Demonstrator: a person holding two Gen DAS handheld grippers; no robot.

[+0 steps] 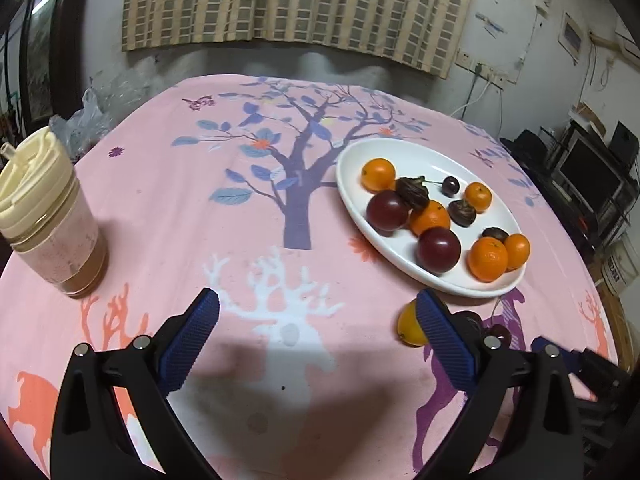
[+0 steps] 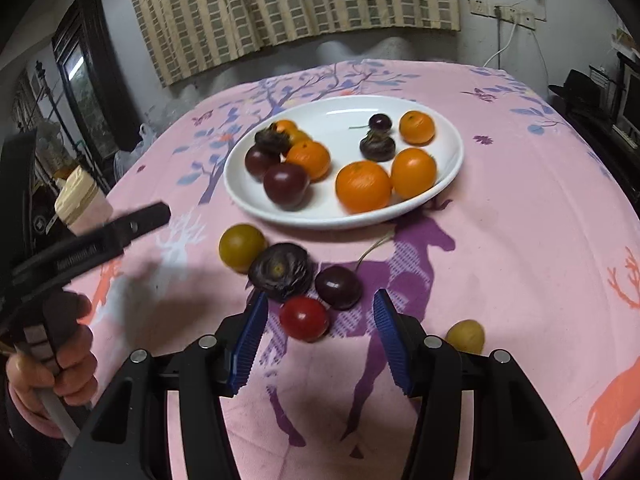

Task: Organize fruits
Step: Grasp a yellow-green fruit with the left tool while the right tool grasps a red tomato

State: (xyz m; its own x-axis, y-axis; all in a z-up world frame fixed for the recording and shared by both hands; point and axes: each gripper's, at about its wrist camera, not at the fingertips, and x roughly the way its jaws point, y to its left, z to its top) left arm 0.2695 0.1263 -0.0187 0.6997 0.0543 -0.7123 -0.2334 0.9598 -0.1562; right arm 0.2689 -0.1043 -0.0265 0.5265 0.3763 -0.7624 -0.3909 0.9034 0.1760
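Note:
A white oval plate (image 1: 400,258) (image 2: 344,120) holds several oranges, two dark plums, dark wrinkled fruits and a cherry. In the right wrist view, loose fruit lies in front of the plate: a yellow-green fruit (image 2: 242,247), a dark wrinkled fruit (image 2: 282,270), a dark cherry (image 2: 338,287), a red tomato (image 2: 304,318) and a small yellow fruit (image 2: 465,336). My right gripper (image 2: 322,296) stands open, and the red tomato lies between its fingertips without touching the pads. My left gripper (image 1: 316,296) is wide open over bare cloth. A yellow-orange fruit (image 1: 408,328) peeks out behind its right finger.
A lidded cup (image 1: 48,216) (image 2: 80,200) stands at the table's left, a plastic bag (image 1: 88,120) behind it. A pink printed tablecloth (image 1: 240,220) covers the round table. A hand (image 2: 72,360) holds the left gripper's handle at the left of the right wrist view. Shelves with electronics (image 1: 592,176) stand right.

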